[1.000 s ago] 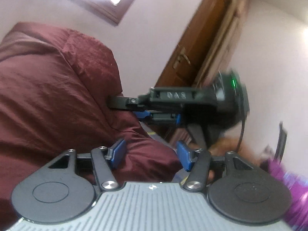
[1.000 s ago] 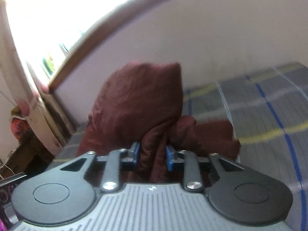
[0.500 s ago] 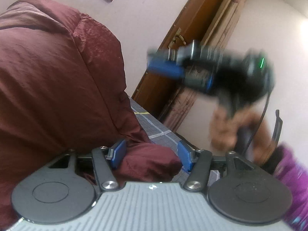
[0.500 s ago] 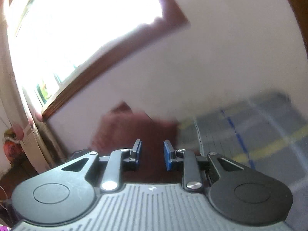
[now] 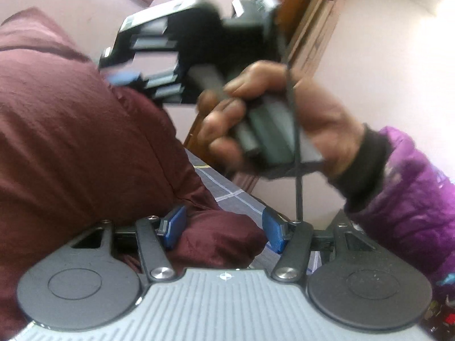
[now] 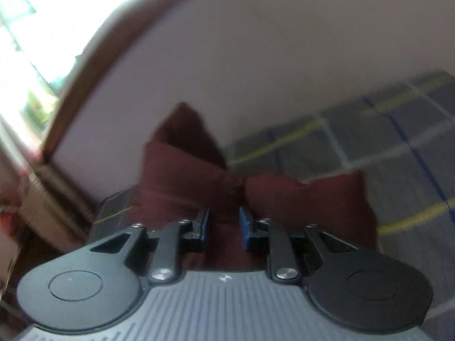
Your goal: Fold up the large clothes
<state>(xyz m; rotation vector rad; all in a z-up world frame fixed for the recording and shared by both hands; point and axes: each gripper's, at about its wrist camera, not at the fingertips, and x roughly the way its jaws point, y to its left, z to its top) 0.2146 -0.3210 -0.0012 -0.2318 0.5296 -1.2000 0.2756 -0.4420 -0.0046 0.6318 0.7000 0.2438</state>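
Note:
A large maroon garment (image 5: 79, 130) fills the left of the left wrist view and lies bunched on the checked bedspread (image 6: 369, 147) in the right wrist view (image 6: 182, 170). My left gripper (image 5: 223, 228) is open, with a puffed fold of the garment (image 5: 219, 238) between its blue pads, not pinched. My right gripper (image 6: 223, 224) has a narrow gap between its pads, above the garment, with no cloth clamped. It also shows blurred in the left wrist view (image 5: 182, 48), held by a hand (image 5: 273, 113) above the garment.
A wooden door (image 5: 301, 22) stands behind the bed. A bright window (image 6: 42, 28) with a brown frame is on the left wall. The person's purple sleeve (image 5: 412, 199) is at the right. The bedspread (image 5: 227, 190) extends past the garment.
My right gripper let go of the bunched garment, lifted away, and has now come closer over the garment. The left gripper stayed open around the fold.

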